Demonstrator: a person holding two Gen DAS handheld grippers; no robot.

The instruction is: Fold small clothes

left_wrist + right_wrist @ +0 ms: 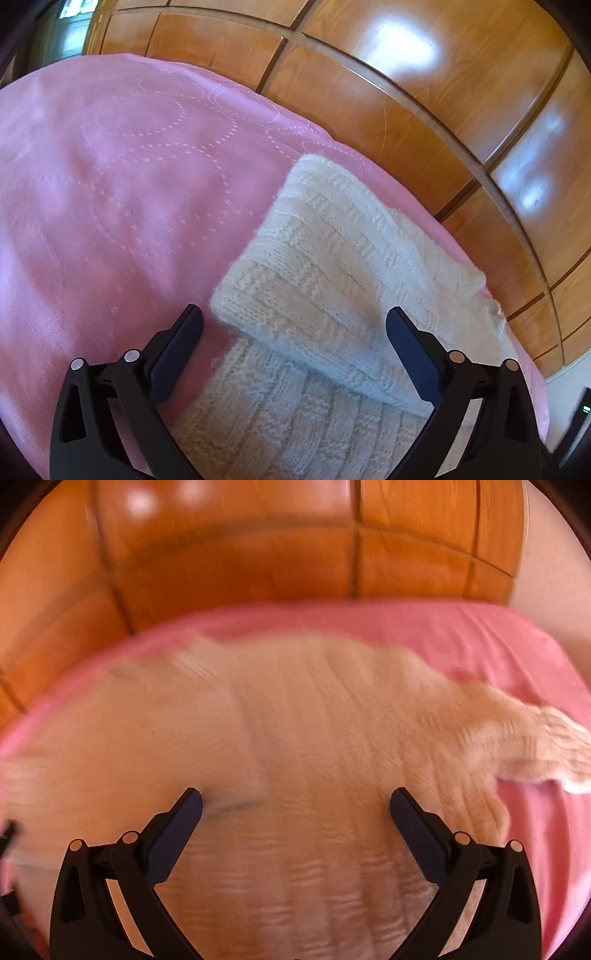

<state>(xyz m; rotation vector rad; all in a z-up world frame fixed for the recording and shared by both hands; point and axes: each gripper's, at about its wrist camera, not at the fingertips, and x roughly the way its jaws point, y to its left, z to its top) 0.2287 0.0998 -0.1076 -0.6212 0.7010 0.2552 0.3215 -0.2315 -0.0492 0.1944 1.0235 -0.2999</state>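
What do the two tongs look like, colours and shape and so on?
The left tongs and right tongs look identical: black plastic linkage arms with triangular cut-outs, round silver pivot pins, and flat dark navy fingers. No cables, markings or sleeves show.

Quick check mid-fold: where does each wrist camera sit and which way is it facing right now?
Left wrist: on the left hand-held gripper, facing down-forward over the cream knitted sweater's folded part; its open black fingers show.
Right wrist: on the right hand-held gripper, facing down over the sweater's blurred body; open fingers show.
Shared: sweater, pink bedspread, glossy wooden panelling.
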